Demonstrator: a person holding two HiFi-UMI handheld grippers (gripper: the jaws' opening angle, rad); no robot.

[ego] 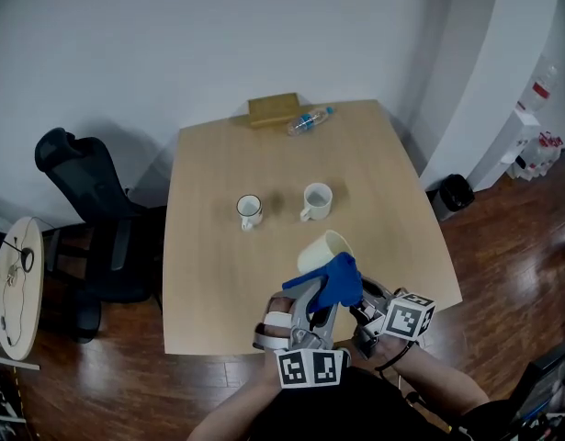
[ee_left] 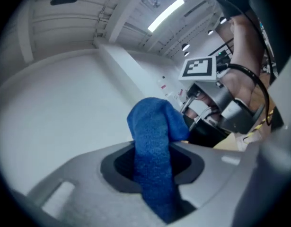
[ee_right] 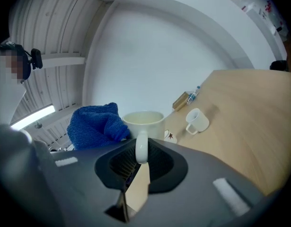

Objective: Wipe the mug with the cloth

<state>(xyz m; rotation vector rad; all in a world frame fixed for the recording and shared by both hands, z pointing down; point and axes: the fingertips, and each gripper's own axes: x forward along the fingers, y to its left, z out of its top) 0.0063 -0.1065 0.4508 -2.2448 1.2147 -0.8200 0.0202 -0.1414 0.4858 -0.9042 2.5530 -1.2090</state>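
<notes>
A cream mug (ego: 322, 250) hangs above the table's near edge, tipped on its side. My right gripper (ego: 360, 294) is shut on its handle (ee_right: 141, 145), and the mug's rim (ee_right: 143, 118) shows just beyond the jaws. My left gripper (ego: 321, 299) is shut on a blue cloth (ego: 333, 281), which stands up between its jaws (ee_left: 152, 150). The cloth (ee_right: 94, 125) rests against the mug's side. In the left gripper view, the right gripper's marker cube (ee_left: 198, 68) shows at the right. Two more white mugs (ego: 249, 211) (ego: 316, 200) stand mid-table.
A brown box (ego: 273, 108) and a water bottle (ego: 308, 120) lie at the far edge of the wooden table (ego: 218, 283). A black office chair (ego: 89, 219) and a round white side table (ego: 16, 283) stand left. A black bin (ego: 455, 191) and a white shelf (ego: 525, 141) are right.
</notes>
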